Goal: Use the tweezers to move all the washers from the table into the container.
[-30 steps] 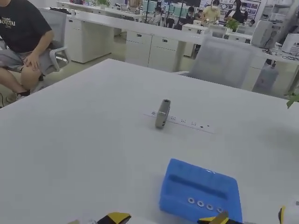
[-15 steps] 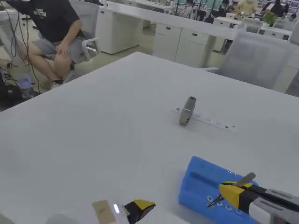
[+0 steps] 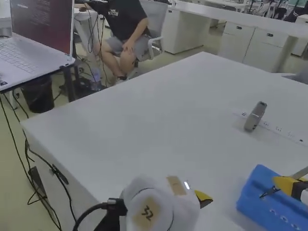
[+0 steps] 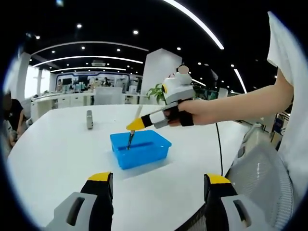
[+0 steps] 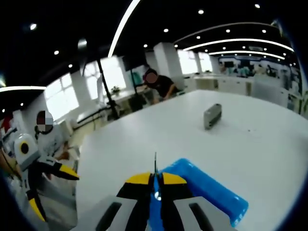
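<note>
Looking down in the head view, you see the blue plastic container [image 3: 269, 204], rounded at its corners, on the smooth white table [image 3: 144, 125], with the yellow-tipped right gripper [image 3: 285, 184] above it. Your left gripper view adds the left gripper [image 4: 159, 185], jaws spread wide and empty, and thin metal tweezers [image 4: 130, 139] pointing down into the container. Your right gripper view shows the right jaws pinching those tweezers over the container.

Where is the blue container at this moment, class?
In the head view the blue container sits at the lower right of the table, beneath the tweezers held by the right gripper, with the grey block beyond it.
</note>
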Motion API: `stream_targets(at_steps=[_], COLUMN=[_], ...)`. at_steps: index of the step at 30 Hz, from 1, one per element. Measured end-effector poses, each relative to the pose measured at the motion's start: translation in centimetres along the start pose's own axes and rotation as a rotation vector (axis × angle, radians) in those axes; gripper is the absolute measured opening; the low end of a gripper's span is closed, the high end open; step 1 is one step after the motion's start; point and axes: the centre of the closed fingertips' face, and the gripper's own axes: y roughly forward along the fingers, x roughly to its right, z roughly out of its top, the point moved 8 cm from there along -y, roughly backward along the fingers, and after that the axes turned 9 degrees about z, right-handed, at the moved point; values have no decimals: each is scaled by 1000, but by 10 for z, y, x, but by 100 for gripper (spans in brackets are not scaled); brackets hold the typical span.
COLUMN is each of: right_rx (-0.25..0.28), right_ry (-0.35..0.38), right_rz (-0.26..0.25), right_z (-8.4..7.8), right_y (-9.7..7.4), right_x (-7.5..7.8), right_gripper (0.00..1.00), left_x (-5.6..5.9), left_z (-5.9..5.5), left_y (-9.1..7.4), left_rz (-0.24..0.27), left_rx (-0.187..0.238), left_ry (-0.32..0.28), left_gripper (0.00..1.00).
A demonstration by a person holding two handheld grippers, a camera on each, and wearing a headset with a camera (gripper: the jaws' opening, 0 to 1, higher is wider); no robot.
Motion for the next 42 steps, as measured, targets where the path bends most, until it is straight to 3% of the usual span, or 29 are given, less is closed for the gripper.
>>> stream_targets(at_steps=[5, 11, 18, 26, 29, 33, 39, 42], right_rx=[-62, -119, -140, -177, -175, -133, -52, -27], right_ry=[-25, -58, -96, -200, -217, -199, -184, -176], right_rz=[-18, -6, 2, 17, 19, 2, 1, 9], right_z=[-9, -15, -16, -15, -14, -7, 4, 5], right_y=[11, 15, 18, 20, 18, 9, -15, -30], right_x=[12, 14, 13, 12, 13, 13, -2, -16], right_gripper=[3, 3, 3, 3, 3, 3, 3, 3], left_x=[-2, -3, -4, -4, -3, -2, 2, 2], left_z=[-1, -3, -4, -5, -2, 0, 1, 1], left_y=[1, 2, 2, 2, 1, 0, 0, -1], left_rz=[13, 15, 20, -2, -10, -13, -25, -28], left_rx=[-8, -27, -32, -35, -15, -9, -11, -11], left_ry=[-13, -13, -24, -20, -41, -50, -51, -50], left_gripper=[78, 76, 76, 77, 77, 77, 77, 77])
